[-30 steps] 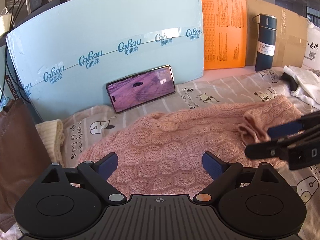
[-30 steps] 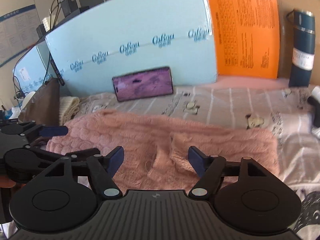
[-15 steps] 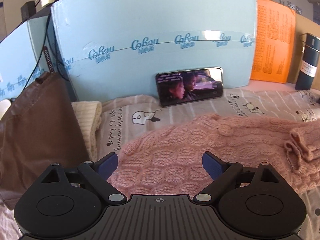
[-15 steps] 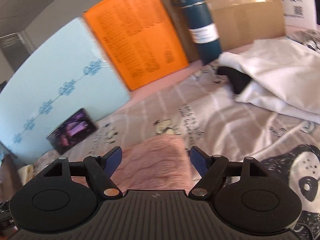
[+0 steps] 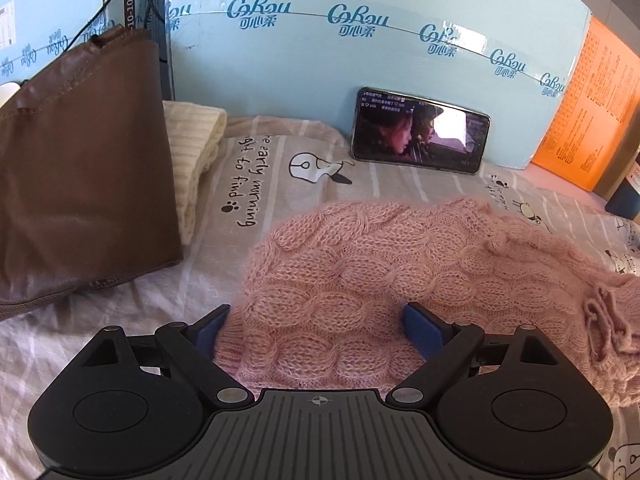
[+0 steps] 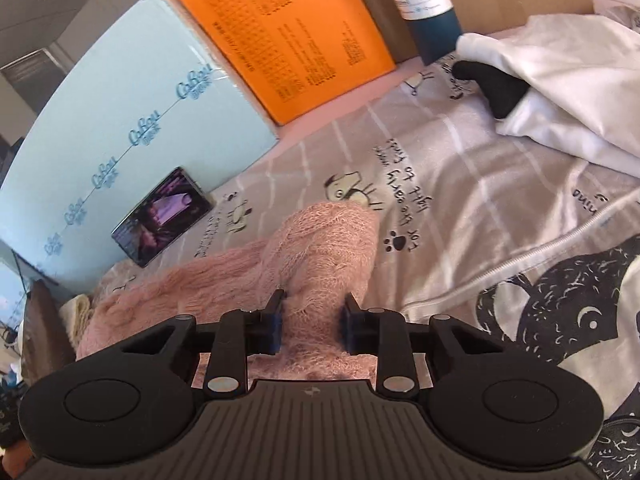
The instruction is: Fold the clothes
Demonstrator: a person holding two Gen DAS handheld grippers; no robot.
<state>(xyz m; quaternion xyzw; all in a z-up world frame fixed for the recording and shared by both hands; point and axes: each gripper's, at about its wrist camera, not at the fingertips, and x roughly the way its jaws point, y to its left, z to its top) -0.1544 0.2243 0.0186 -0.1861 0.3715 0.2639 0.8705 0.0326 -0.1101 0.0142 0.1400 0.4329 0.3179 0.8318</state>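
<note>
right gripper [image 6: 311, 322] closing on sweater [image 6: 320, 248] end, knit bunched between jaws; left gripper [image 5: 316, 326] closing slightly, wide, straddling opposite end. stretched lengthwise between both on bedsheet [image 5: 240, 184].

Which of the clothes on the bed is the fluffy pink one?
The knitted sweater in the middle. The folded knit beside it is cream, and the heap by the bottle is white.

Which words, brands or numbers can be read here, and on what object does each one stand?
"CoRou", with Chinese characters beneath, repeated: blue board
"10-10KW": strip at the board's left edge
"the early morning", "to find": bedsheet
Orange sheet: print too small to read
Bottle label: blurred
Phone captions: too small to read
</note>
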